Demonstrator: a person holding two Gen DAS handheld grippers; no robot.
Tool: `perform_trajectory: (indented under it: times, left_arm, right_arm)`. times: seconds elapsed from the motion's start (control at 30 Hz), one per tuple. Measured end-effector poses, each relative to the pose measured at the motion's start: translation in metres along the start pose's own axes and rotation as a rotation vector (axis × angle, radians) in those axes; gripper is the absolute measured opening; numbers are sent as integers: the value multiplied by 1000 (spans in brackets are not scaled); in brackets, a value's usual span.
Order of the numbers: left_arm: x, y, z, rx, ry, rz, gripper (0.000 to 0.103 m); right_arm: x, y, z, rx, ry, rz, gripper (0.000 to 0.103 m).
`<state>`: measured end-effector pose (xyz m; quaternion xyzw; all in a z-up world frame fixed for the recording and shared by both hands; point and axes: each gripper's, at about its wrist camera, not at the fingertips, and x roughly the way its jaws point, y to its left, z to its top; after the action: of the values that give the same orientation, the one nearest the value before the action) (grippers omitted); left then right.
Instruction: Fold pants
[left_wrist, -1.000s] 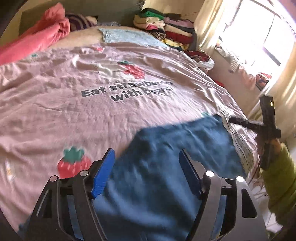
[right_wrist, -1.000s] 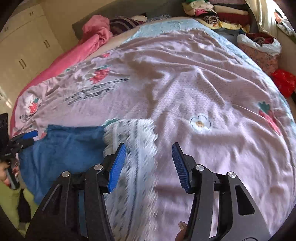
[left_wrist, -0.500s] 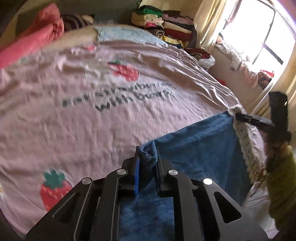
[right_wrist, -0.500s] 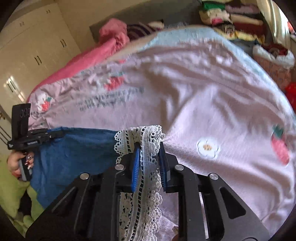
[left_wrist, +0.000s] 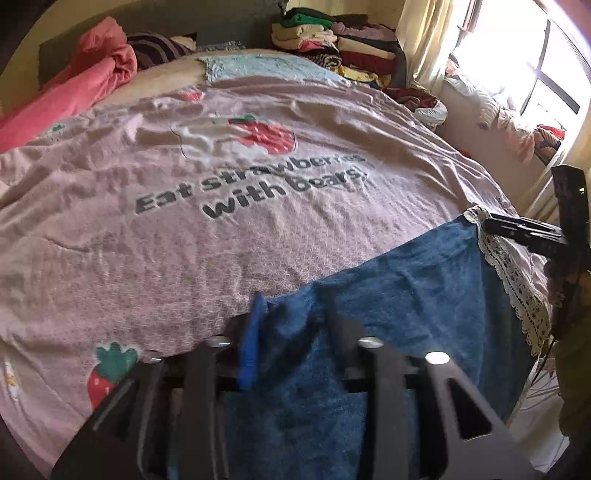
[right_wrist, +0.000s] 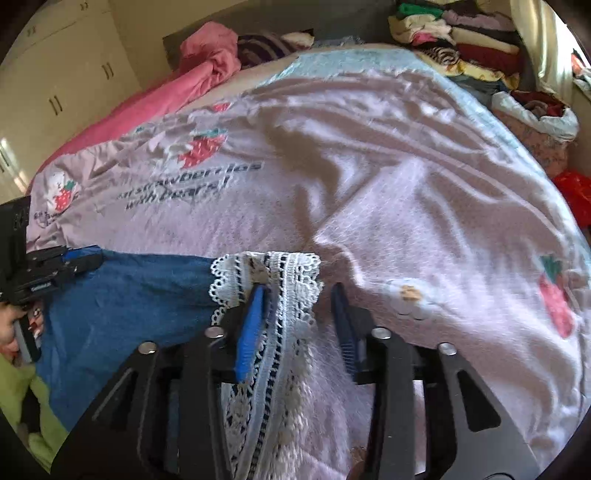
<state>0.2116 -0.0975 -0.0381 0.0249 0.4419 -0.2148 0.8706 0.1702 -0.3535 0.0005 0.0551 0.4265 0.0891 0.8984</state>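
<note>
Blue pants (left_wrist: 406, 295) with a white lace hem (left_wrist: 513, 273) lie at the near edge of the pink strawberry bedspread (left_wrist: 221, 240). My left gripper (left_wrist: 291, 332) is opening; a bunched corner of blue cloth sits loose between its jaws. In the right wrist view the lace hem (right_wrist: 291, 280) drapes between the jaws of my right gripper (right_wrist: 297, 317), which is opening too, and only the left pad touches the lace. The blue cloth (right_wrist: 129, 295) stretches left to the other gripper (right_wrist: 70, 264). The right gripper (left_wrist: 491, 225) shows at the lace corner in the left wrist view.
A pink quilt (left_wrist: 92, 81) and a stack of folded clothes (left_wrist: 332, 40) sit at the head of the bed. A bright window (left_wrist: 517, 55) is on the right. Cream wardrobe doors (right_wrist: 55, 74) stand on the left. A green sleeve (right_wrist: 18, 387) is at the bed's near edge.
Both grippers went from open to shut on the pants, left on the blue corner and right on the lace hem. Both have now spread apart again, leaving the cloth between them.
</note>
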Motion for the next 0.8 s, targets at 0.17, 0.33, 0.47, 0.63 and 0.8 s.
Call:
perform_trajectory:
  times: [0.17,0.33,0.47,0.63,0.8]
  left_arm:
    - [-25,-9,-6,20,-32,12,55]
    - [-51,-18,-18,32,-68,7,58]
    - [-70,-26,-28,43,-87,9,58]
    - [-93,-32,-47,50,-97,9,58]
    - [-106,-16,-85,9,-67,38,58]
  right_arm:
    - [-40,7,-11,-8,-57,-7,46]
    - [-76,33,-36,-74,-79,5,52]
    - [-85,58,-59,-126,-60,7,52]
    - [-81,79,-83,-163,-15,24,52]
    - [-61,87,-102,-203,80,-40,53]
